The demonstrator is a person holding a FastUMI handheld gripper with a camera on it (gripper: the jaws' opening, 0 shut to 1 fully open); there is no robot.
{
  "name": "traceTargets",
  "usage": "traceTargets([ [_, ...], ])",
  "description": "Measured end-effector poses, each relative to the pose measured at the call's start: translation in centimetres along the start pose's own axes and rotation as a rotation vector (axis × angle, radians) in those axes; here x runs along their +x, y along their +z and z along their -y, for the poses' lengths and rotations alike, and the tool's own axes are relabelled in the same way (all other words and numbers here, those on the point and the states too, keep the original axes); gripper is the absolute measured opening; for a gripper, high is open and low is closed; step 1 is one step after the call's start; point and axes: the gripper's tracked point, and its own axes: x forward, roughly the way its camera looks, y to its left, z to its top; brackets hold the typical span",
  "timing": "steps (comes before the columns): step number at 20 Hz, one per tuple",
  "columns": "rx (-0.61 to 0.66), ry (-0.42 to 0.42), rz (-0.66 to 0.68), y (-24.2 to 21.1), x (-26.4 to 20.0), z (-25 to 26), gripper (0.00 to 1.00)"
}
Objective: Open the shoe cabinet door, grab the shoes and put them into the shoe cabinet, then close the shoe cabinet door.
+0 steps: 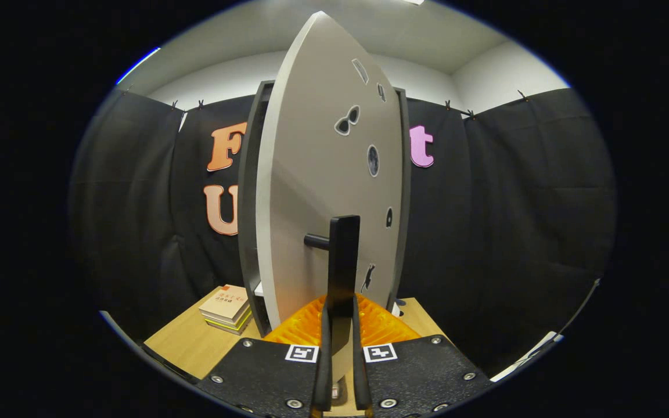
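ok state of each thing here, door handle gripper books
cabinet door: swung partly open, seen nearly edge-on
door handle: upright black bar, clamped between the fingers
gripper: shut on the door handle
books: small stack lying flat on the table beside the cabinet

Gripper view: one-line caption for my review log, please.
Gripper shut on the black door handle of the partly open shoe cabinet door, books stacked beside the cabinet.

Black cloth (514, 232) hangs clipped along its top edge on every side — above it, white walls (485, 75) and a pale ceiling. A wooden table (186, 342) holds a small stack of books (227, 309).
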Motion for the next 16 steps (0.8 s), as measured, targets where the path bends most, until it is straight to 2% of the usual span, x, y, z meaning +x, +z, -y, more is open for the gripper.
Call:
traceTargets([
  [10, 0.014, 0.014, 0.043, -0.5, -1.5, 9.4, 0.11],
  [16, 0.013, 0.051, 0.058, -0.5, -1.8, 12.6, 0.11],
])
